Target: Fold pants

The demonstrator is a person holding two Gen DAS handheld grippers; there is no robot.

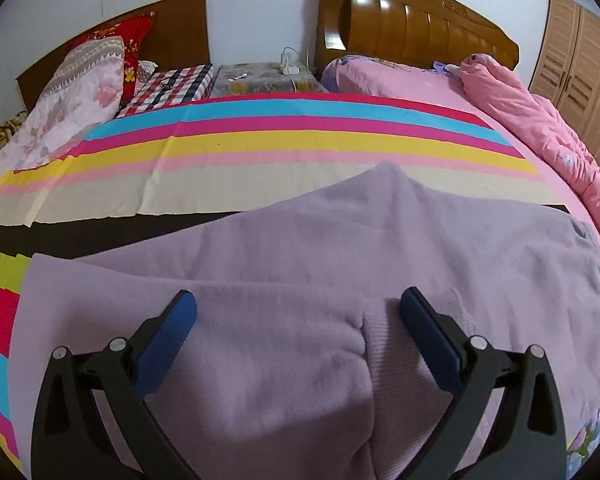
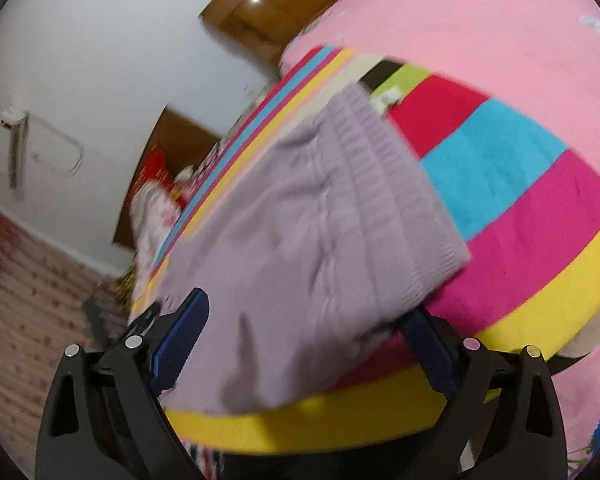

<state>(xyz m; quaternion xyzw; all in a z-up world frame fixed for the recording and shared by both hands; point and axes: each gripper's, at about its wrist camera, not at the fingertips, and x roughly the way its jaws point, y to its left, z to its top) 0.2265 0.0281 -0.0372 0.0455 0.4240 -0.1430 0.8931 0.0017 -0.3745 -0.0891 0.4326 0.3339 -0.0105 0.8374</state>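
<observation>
Lilac knit pants lie spread on a rainbow-striped cloth on the bed. My left gripper is open, its blue pads wide apart just above the near edge of the pants, next to a ribbed cuff. In the right wrist view the pants show their ribbed waistband. My right gripper is open, its jaws on either side of the pants' near edge; the view is tilted and blurred.
A pink quilt is bunched along the bed's right side. Pillows lie at the far left, before wooden headboards. A bedside stand holds a power strip. A wardrobe stands at the right. Patterned floor lies beside the bed.
</observation>
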